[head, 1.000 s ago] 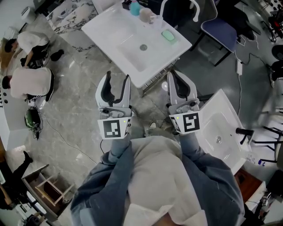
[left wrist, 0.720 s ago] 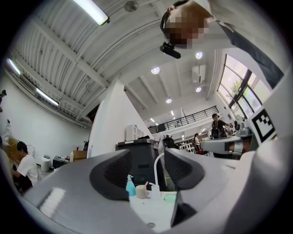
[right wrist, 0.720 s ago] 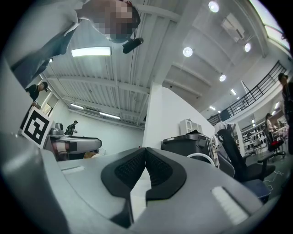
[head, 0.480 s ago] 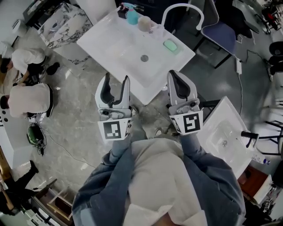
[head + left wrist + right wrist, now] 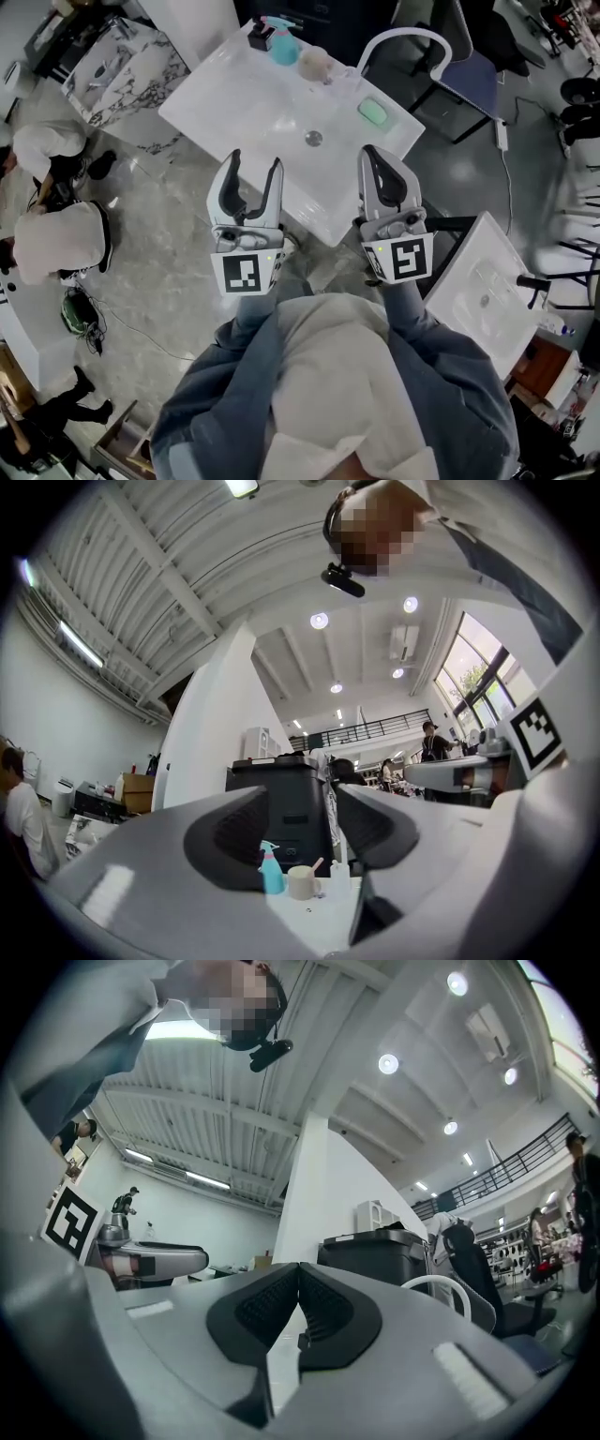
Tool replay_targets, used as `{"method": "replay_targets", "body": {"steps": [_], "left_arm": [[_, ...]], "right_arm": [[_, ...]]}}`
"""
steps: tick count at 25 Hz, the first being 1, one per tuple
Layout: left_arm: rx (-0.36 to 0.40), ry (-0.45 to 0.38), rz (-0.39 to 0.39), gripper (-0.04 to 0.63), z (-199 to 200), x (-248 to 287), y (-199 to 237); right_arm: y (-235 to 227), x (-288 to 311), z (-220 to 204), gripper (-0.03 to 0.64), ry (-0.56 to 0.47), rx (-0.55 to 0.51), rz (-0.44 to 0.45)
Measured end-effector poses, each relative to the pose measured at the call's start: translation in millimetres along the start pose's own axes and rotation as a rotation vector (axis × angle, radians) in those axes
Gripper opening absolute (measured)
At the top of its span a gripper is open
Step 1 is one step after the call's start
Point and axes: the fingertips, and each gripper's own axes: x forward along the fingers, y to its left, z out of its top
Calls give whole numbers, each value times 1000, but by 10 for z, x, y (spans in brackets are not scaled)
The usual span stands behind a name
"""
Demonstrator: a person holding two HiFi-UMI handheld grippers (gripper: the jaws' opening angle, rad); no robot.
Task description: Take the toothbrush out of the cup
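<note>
A beige cup [image 5: 314,62] stands at the far rim of a white sink [image 5: 246,99], beside a blue spray bottle [image 5: 283,47]. In the left gripper view the cup [image 5: 300,882] holds a pinkish toothbrush [image 5: 317,864] that leans right. My left gripper [image 5: 254,167] hangs over the sink's near edge, open and empty; the cup shows far off between its jaws [image 5: 302,829]. My right gripper [image 5: 373,156] is shut with nothing in it, near the sink's right corner, its pads [image 5: 298,1290] pressed together. The toothbrush is too small to make out in the head view.
A green soap bar [image 5: 373,112] and the drain [image 5: 313,139] lie in the sink. A second white sink [image 5: 484,281] stands at the lower right. A chair [image 5: 461,60] stands behind the first sink. People crouch on the marble floor at the left [image 5: 58,240].
The sink has slid lower and closer in the head view as the person steps toward it. Both grippers have kept their states, now reaching the sink's near edge.
</note>
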Motion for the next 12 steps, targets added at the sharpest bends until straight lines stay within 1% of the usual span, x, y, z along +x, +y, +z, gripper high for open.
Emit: {"method": "replay_targets", "body": {"steps": [6, 12], "left_arm": [[-16, -3, -31, 253, -72, 212, 302], [-22, 6, -59, 253, -189, 485, 356]], "right_arm": [[60, 298, -47, 6, 9, -17, -31], [-31, 530, -80, 6, 21, -36, -34]]}}
